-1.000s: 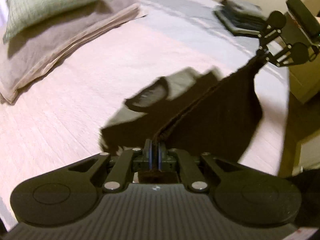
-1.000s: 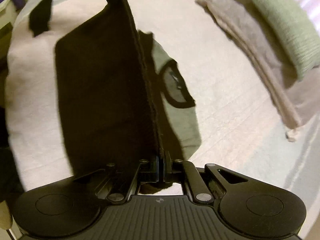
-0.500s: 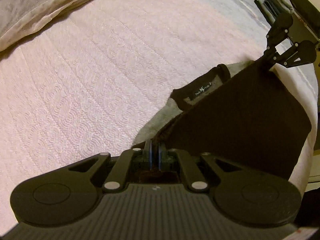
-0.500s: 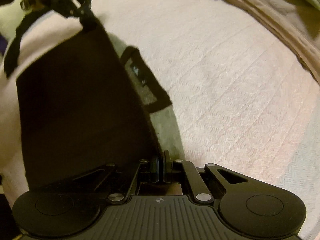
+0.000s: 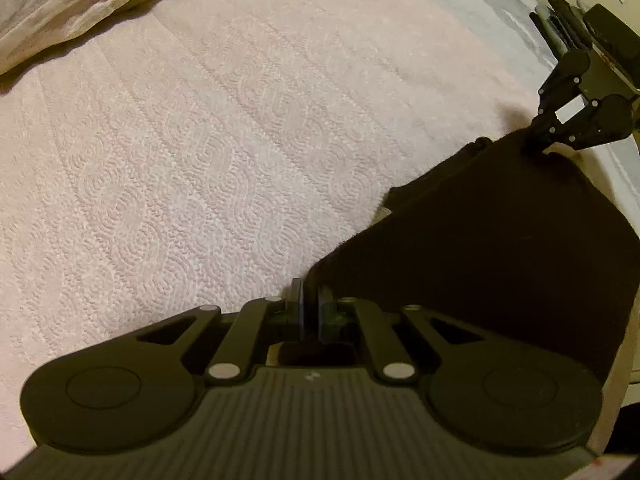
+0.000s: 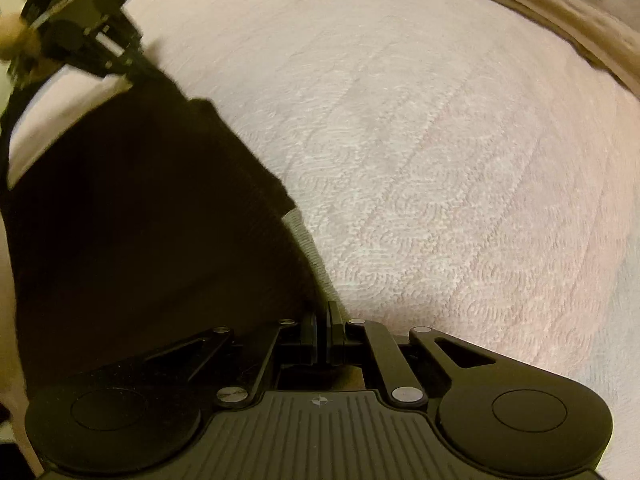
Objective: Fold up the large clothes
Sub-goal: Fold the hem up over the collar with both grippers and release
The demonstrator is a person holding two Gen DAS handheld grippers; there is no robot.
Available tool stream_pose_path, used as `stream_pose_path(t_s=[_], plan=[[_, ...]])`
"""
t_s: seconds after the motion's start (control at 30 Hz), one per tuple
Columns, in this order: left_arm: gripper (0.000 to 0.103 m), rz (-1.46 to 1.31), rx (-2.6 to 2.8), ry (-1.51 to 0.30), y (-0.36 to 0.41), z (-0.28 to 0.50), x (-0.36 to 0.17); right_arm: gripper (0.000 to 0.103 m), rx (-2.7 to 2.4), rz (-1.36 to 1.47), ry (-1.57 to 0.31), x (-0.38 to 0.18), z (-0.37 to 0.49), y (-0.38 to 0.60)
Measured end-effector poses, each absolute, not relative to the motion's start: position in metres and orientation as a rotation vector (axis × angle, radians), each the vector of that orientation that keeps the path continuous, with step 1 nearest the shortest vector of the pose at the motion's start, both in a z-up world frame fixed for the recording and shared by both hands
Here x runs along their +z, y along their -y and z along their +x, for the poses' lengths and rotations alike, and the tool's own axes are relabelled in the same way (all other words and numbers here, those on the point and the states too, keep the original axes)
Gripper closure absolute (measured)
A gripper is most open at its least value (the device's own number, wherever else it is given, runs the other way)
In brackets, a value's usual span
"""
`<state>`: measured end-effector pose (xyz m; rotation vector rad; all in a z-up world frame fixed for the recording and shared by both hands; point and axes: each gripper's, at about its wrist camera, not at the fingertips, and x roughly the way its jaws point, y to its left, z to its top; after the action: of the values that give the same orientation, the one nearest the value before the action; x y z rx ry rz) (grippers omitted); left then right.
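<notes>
A dark garment [image 5: 500,260] with a grey inner layer lies folded on the pink quilted bedcover [image 5: 200,160]. My left gripper [image 5: 310,292] is shut on its near corner, low over the bed. The right gripper [image 5: 536,138] pinches the far corner of the same edge. In the right wrist view my right gripper [image 6: 322,312] is shut on the dark garment [image 6: 140,240], and a thin grey strip [image 6: 298,224] peeks out along the fold. The left gripper [image 6: 134,66] shows at the upper left, on the other corner.
Pillows [image 5: 60,8] lie along the head of the bed, also seen as pillows [image 6: 560,20] in the right wrist view. A stack of folded clothes [image 5: 560,20] sits behind the right gripper. A hand [image 6: 12,36] holds the left gripper.
Both grippers came down toward the bed with the garment's edge held taut. The dark layer now covers the grey part and the neckline that showed before.
</notes>
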<state>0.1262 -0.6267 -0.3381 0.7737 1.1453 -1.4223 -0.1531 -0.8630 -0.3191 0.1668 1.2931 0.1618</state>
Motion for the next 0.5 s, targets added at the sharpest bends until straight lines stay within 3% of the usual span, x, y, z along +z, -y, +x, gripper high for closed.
stream_pose_path(t_s=[0.5], plan=[[0.099, 0.732, -1.453, -1.108, 0.624, 0.122, -0.325, 0.103, 0.087, 0.217, -1.271, -0.303, -0.172, 0.88]])
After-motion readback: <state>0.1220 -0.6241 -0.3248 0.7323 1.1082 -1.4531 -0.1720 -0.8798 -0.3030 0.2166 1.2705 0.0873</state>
